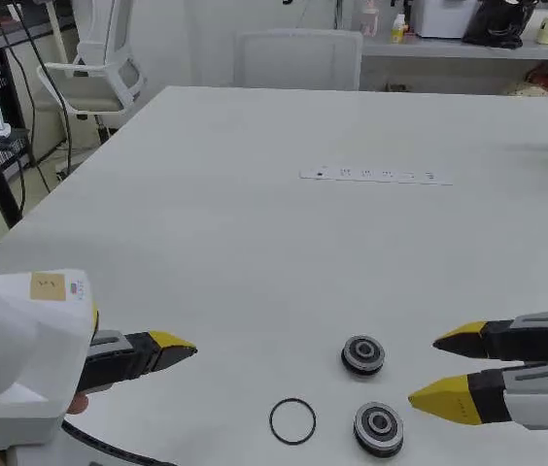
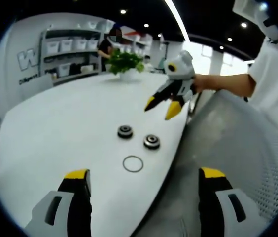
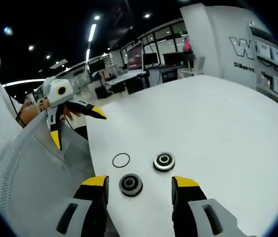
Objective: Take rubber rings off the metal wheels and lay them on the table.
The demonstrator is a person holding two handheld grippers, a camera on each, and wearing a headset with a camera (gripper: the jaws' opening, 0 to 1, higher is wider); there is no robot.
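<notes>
Both tongs are open and hold nothing. The left tongs hover over the near edge of the table with the jaws wide apart. The right tongs come in from the right side, jaws apart, and point toward the wheels.

One rubber ring lies flat on the table, just beside the near metal wheel and not touching it. The far metal wheel stands a little behind, apart from both. Each wheel lies on its side. The near one shows a dark outer band, so I judge that its ring is on it; for the far one I cannot tell surely.

The step in hand seems to be the approach to a second wheel, with one ring already off. In the right gripper view the near wheel sits just ahead of the jaws. The next move probably needs one tongs to pin the wheel and the other to catch the thin band at its edge and peel it.

Further away the white table is bare and smooth, with a flat power strip lying on it. Behind the table stand a white chair and an office chair, then a shelf with small items.
</notes>
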